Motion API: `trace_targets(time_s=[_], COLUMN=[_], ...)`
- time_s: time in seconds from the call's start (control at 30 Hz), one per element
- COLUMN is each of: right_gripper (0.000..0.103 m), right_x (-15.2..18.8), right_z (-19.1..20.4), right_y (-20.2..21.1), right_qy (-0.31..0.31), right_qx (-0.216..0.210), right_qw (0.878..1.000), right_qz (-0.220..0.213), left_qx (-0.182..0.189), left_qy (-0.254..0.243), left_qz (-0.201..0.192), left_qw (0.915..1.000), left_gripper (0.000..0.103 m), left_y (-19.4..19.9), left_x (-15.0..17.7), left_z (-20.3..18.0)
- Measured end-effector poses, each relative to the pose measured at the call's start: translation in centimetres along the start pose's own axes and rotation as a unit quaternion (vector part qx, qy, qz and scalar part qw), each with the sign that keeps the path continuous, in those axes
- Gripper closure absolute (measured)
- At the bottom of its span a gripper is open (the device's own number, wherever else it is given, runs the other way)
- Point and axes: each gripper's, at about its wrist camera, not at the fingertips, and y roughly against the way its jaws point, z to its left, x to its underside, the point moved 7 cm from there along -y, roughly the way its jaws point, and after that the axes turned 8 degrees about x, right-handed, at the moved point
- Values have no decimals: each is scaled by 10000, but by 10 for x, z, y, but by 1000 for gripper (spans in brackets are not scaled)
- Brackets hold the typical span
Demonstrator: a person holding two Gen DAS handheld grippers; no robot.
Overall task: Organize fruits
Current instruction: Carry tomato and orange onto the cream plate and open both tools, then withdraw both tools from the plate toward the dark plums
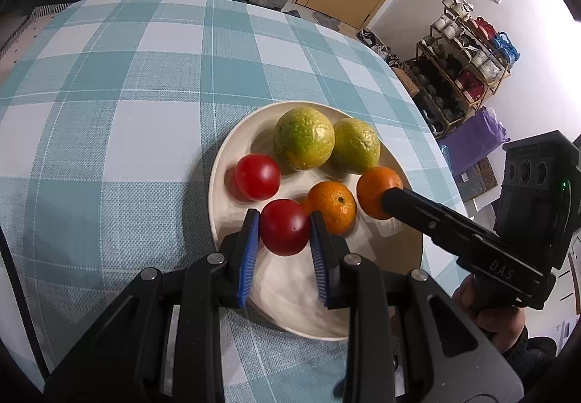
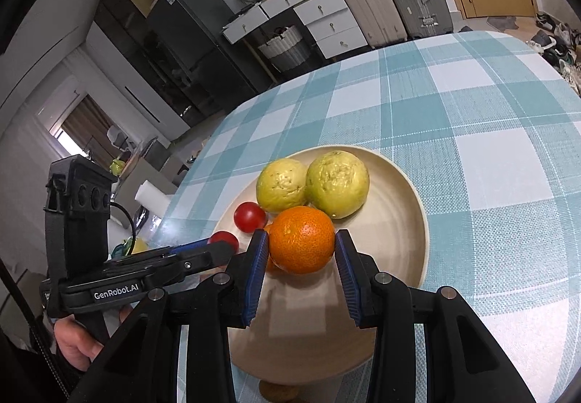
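Six fruits sat over the cream plate [image 1: 218, 163]. The left gripper [image 1: 284, 227] clamped a red tomato [image 1: 283, 227], and the right gripper [image 2: 301, 243] clenched an orange [image 2: 301, 239]. Apparently only these two remained unreleased. "GenRobot.AI" and "DAS" marked the gripper bodies.

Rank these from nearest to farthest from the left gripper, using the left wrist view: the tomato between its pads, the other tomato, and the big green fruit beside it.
1. Gripped tomato, right between the left gripper pads.
2. Second tomato, just beyond, to the left on the plate.
3. Larger green fruit, at the plate's far side.
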Motion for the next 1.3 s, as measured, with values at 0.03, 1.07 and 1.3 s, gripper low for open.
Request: trace_targets(time_s=[0.03, 1.07, 1.3], right_gripper=[65, 40, 33], right_x=[0, -2, -4], right_z=[0, 7, 10], right_y=[-1, 21, 41], right_qy=[0, 101, 115], right_qx=[23, 141, 160], right_qw=[10000, 9992, 9981], right_qz=[20, -371, -588], left_qx=[-1, -321, -431], left_qy=[5, -309, -423], left_qz=[1, -176, -292], left_qw=[10000, 9989, 9977], left_gripper=[79, 72, 65], left_y=[-2, 24, 39], left_x=[-1, 5, 11], left_z=[1, -23, -33])
